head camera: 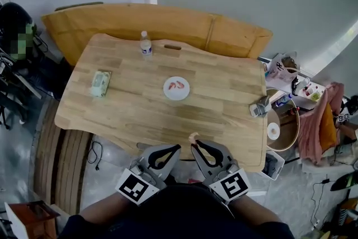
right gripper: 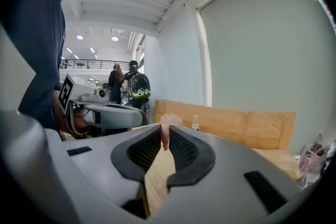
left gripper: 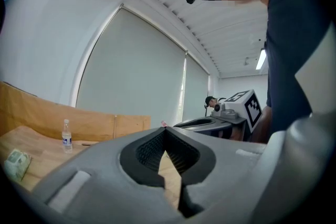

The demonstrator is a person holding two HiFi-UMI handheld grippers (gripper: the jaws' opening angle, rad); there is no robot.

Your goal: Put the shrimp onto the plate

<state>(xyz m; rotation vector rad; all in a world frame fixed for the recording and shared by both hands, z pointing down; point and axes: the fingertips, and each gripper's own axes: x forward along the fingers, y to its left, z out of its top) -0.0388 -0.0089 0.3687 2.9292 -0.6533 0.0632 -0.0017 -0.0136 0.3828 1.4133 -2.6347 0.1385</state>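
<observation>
A white plate [head camera: 167, 90] sits mid-table with a pink shrimp [head camera: 179, 85] lying on it. My right gripper [head camera: 193, 144] hovers over the table's near edge, shut on another pale pink shrimp [head camera: 193, 136] that pokes out past the tips. In the right gripper view that shrimp [right gripper: 169, 122] is pinched between the closed tips of the right gripper [right gripper: 165, 131]. My left gripper [head camera: 178, 148] hangs just to the left of it, shut with nothing in it. The left gripper view shows the left gripper [left gripper: 165, 130] with its jaws pressed together.
A water bottle [head camera: 145, 43] stands at the table's far edge. A green packet [head camera: 100, 83] lies at the left. A small grey device [head camera: 259, 107] sits at the right edge. A wooden bench [head camera: 235, 36] runs behind the table, and clutter fills the floor at the right.
</observation>
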